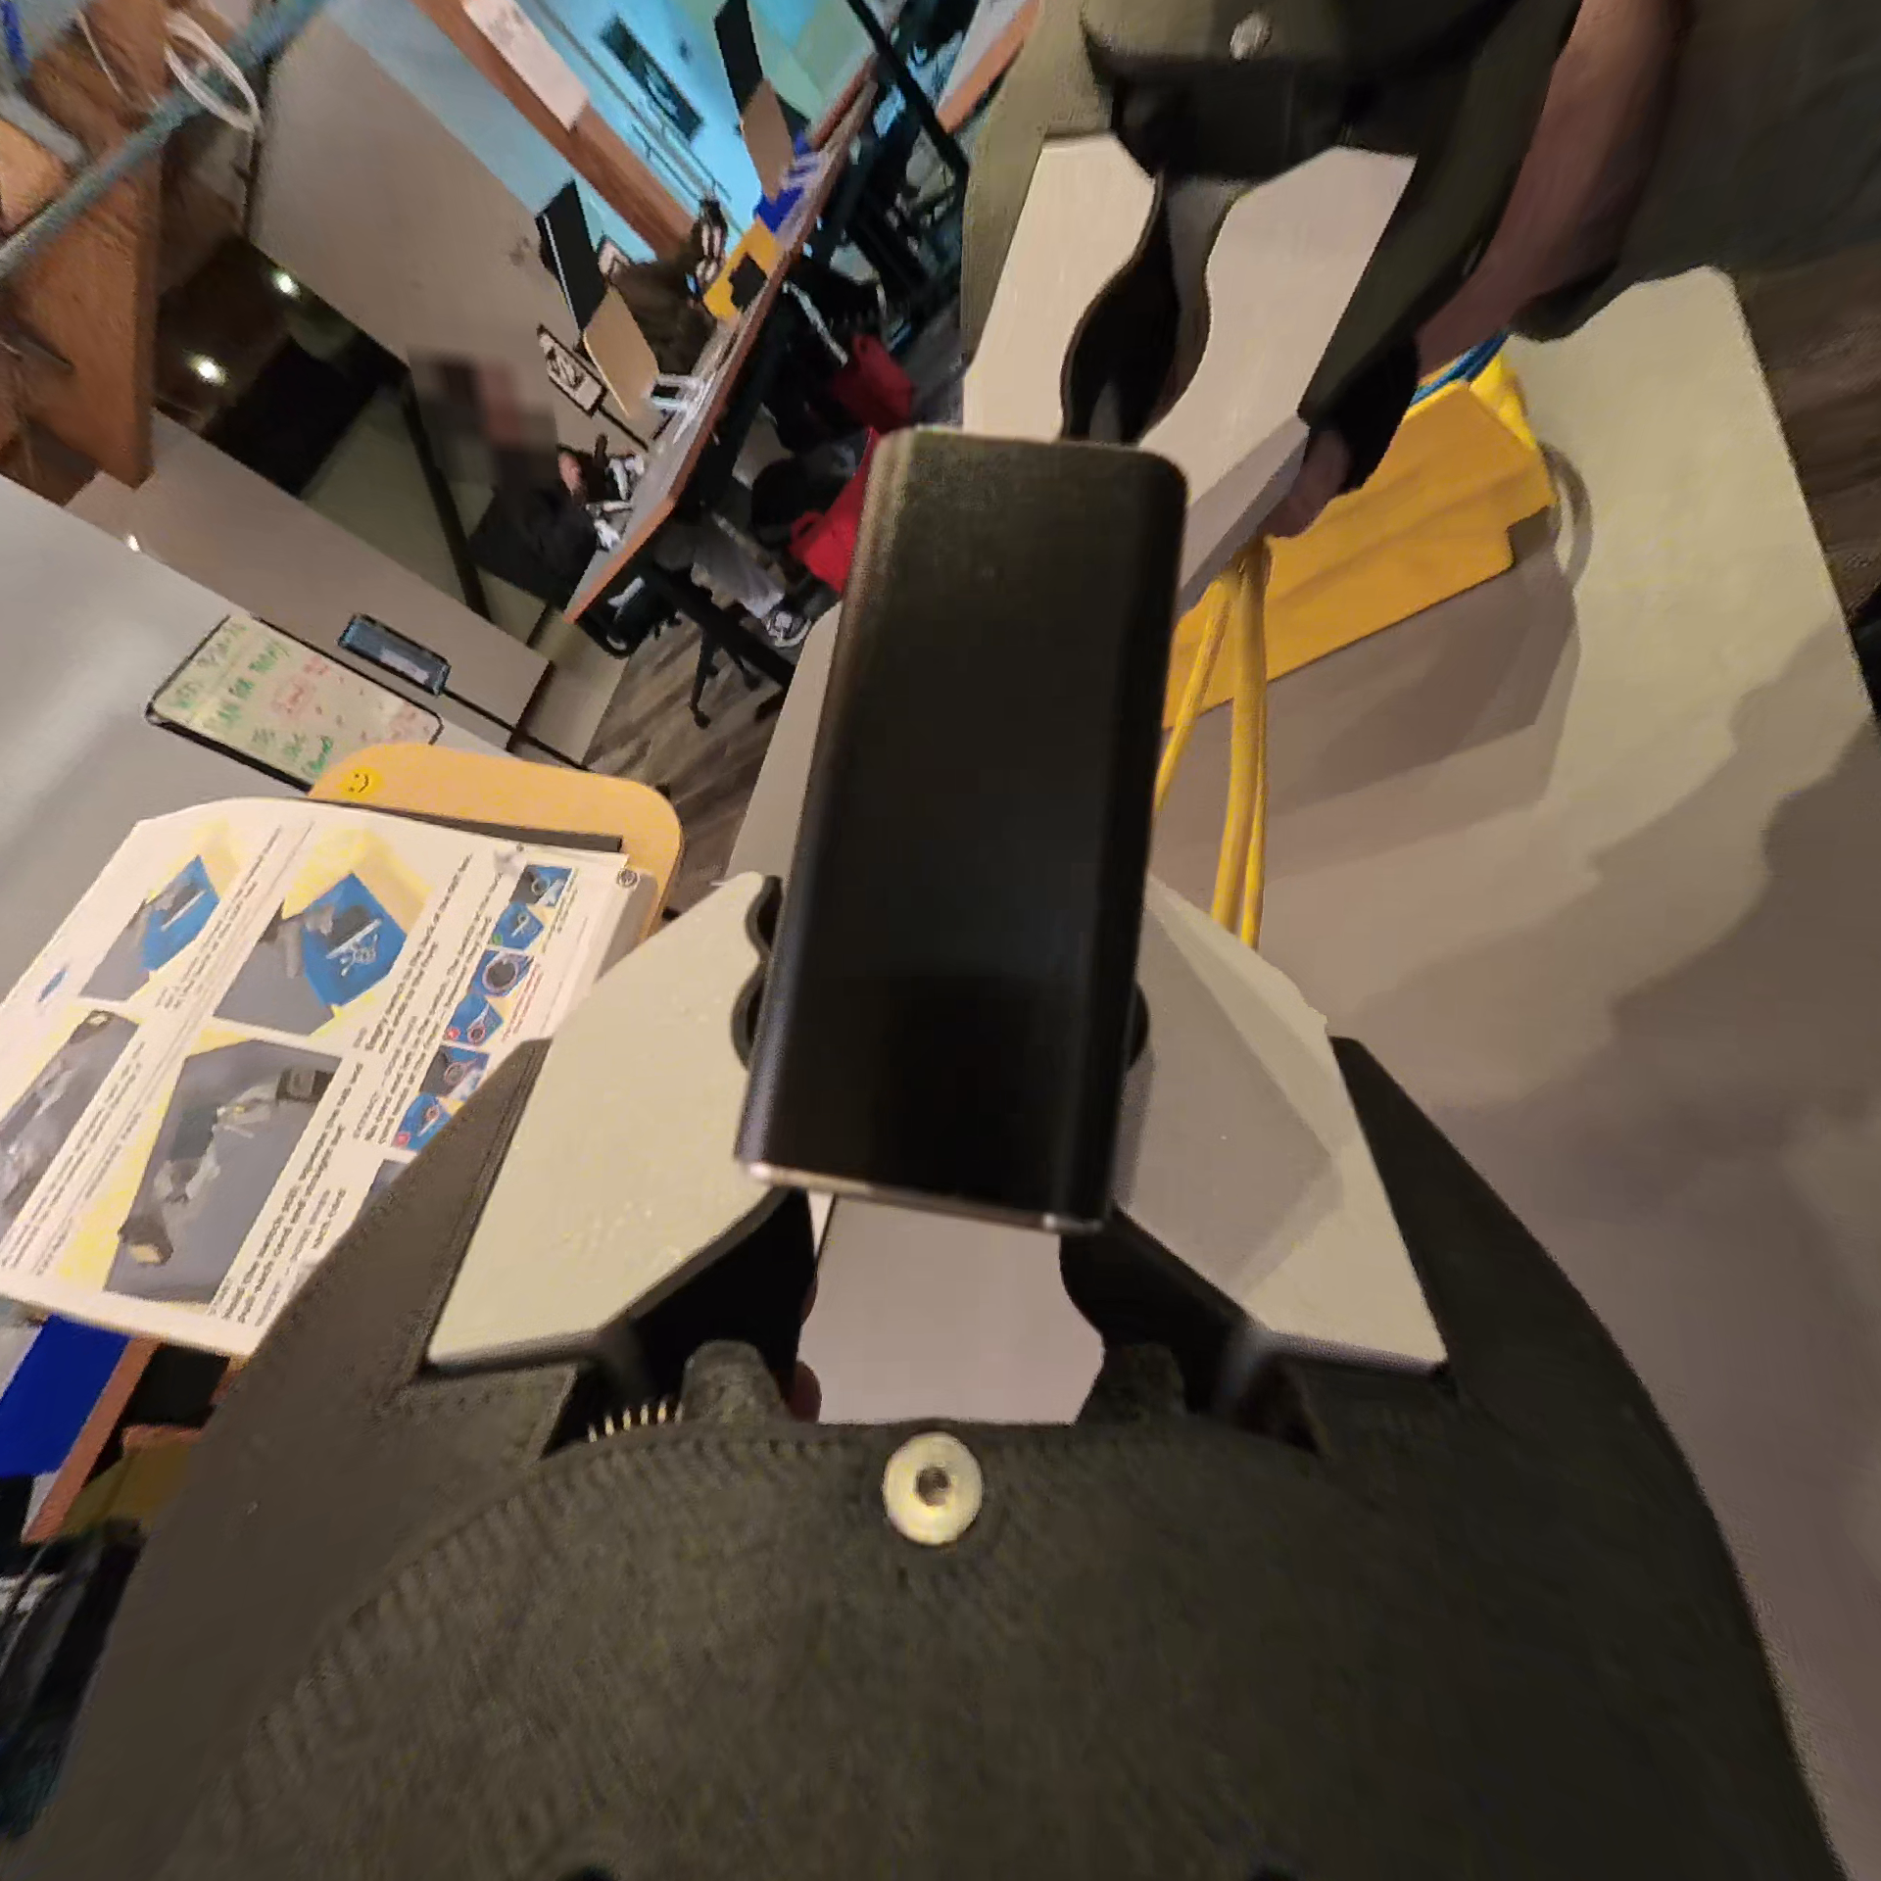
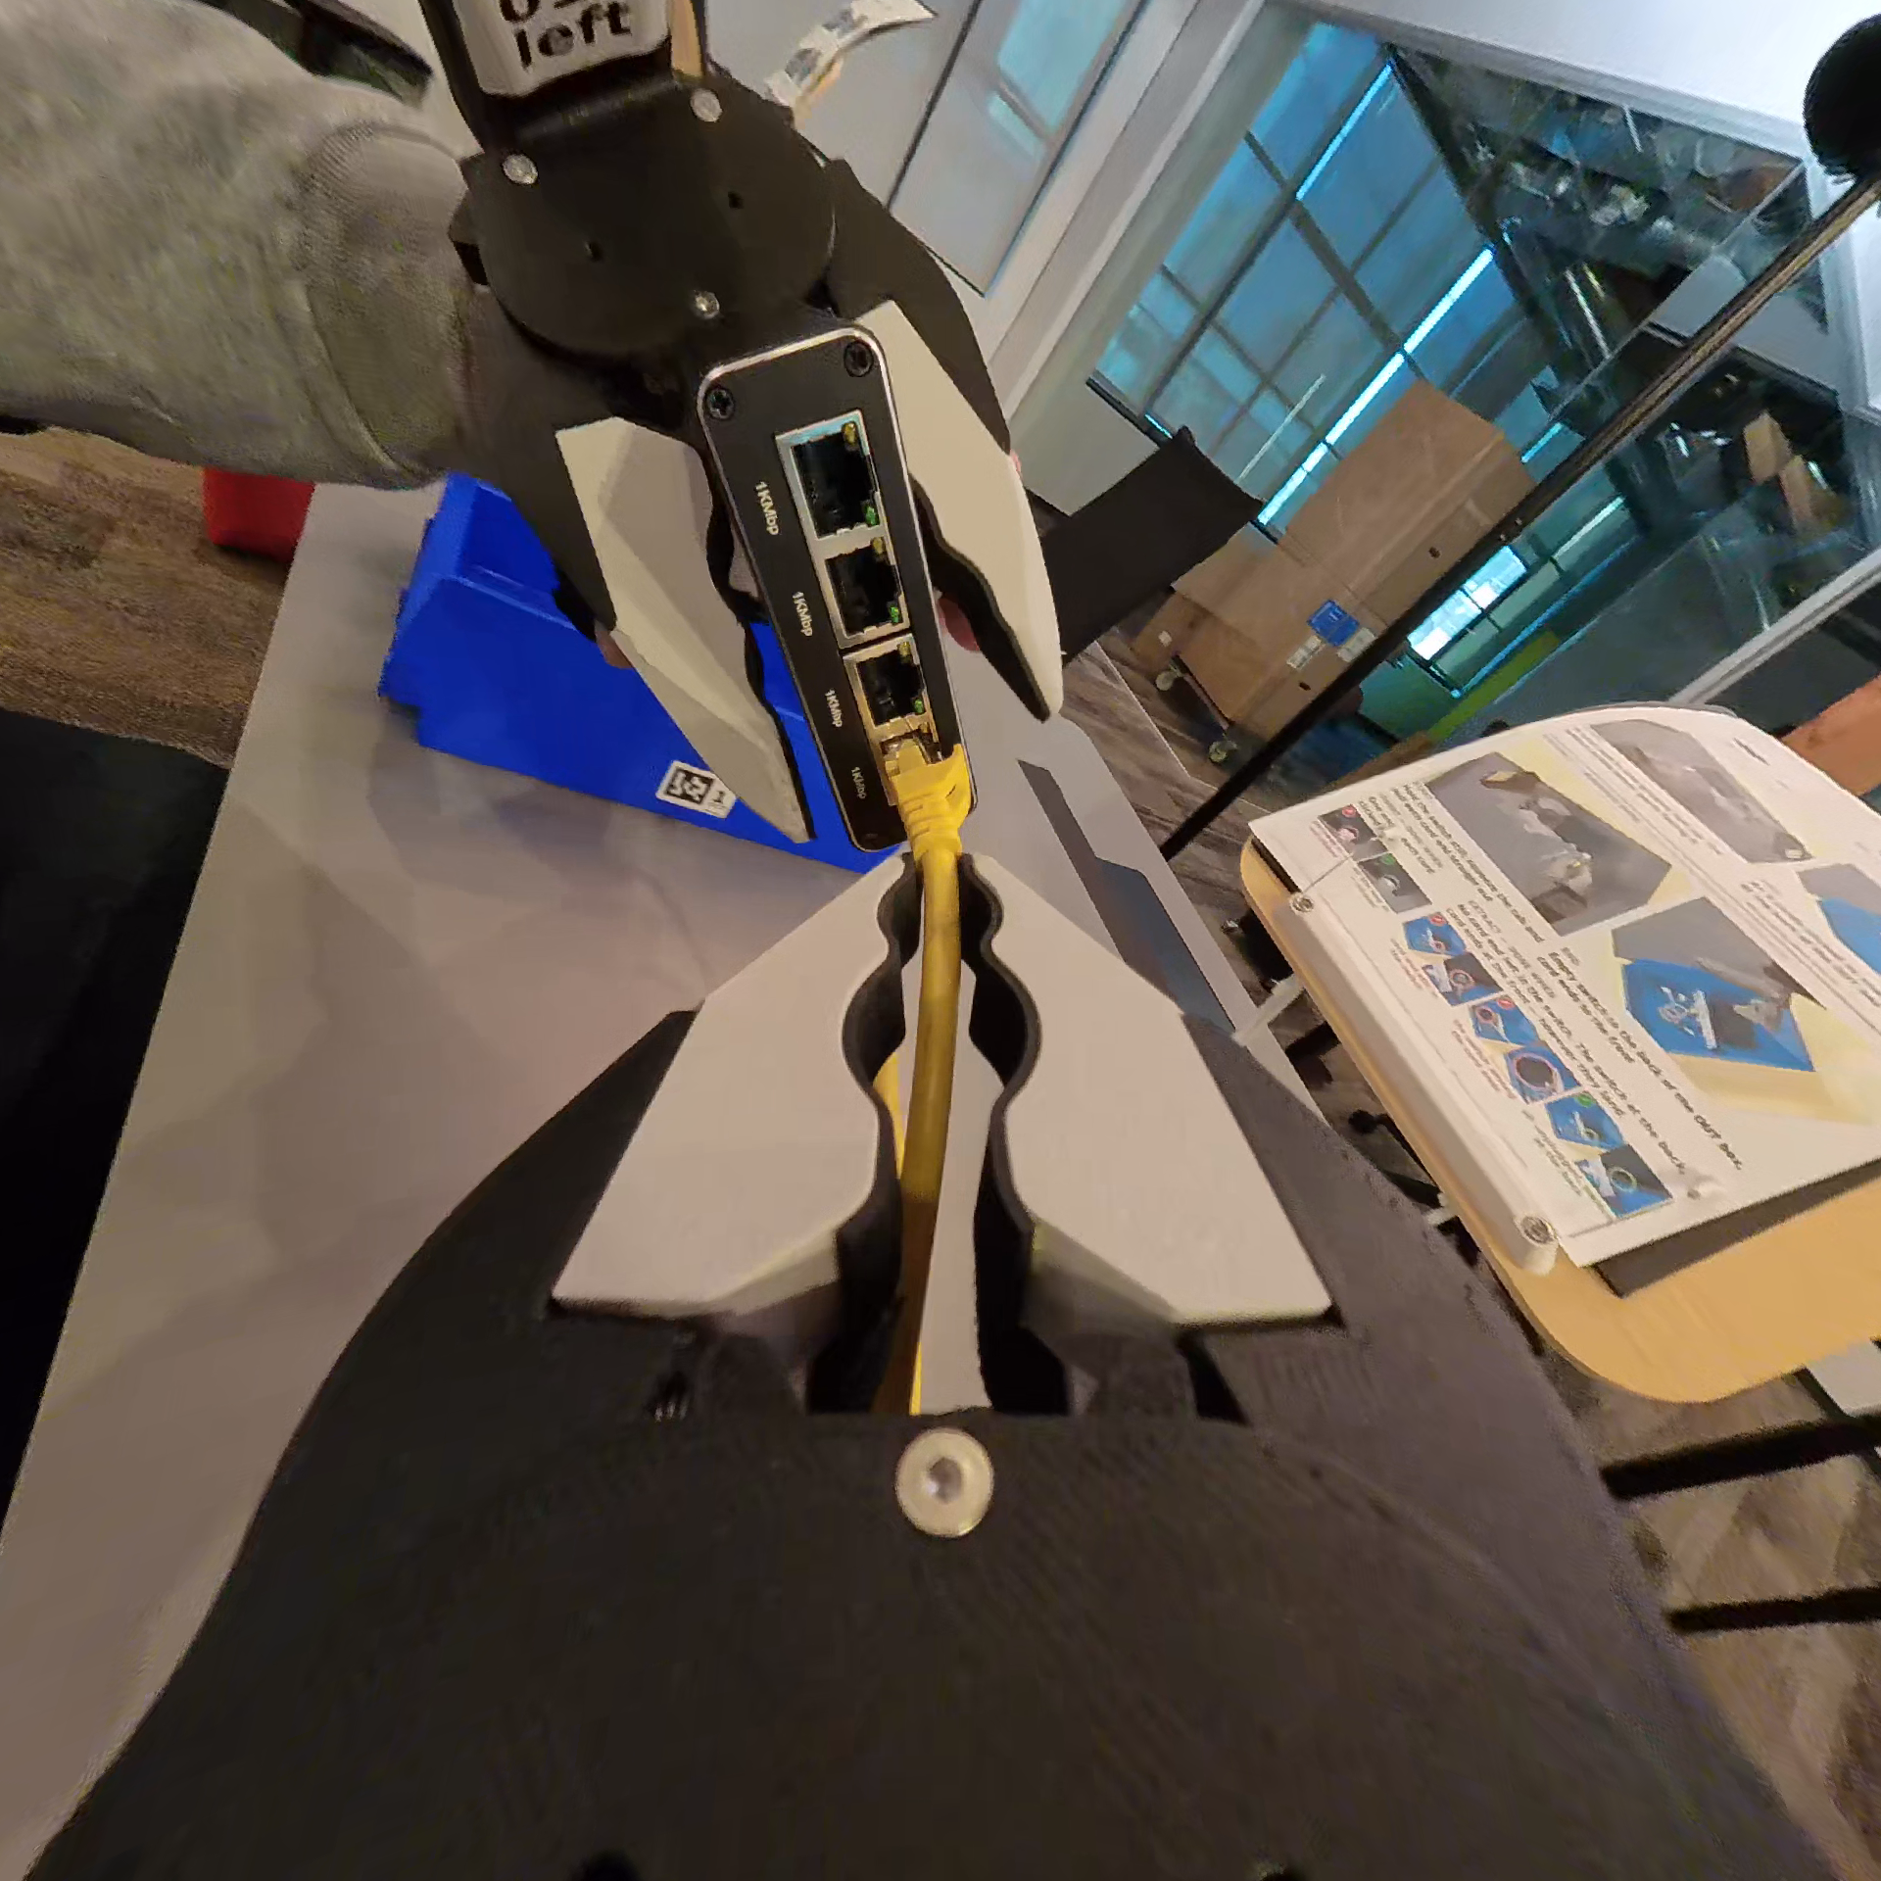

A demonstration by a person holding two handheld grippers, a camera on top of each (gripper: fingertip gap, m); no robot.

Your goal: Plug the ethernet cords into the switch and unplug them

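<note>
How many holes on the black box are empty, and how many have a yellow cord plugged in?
Empty ports on the switch: 3
Ports with the yellow cord plugged in: 1
Total ports: 4

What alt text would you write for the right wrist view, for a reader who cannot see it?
The right claw grips a yellow cord plugged into the end port of a black switch, which the left claw holds above a grey table. A blue bin sits behind.
</note>
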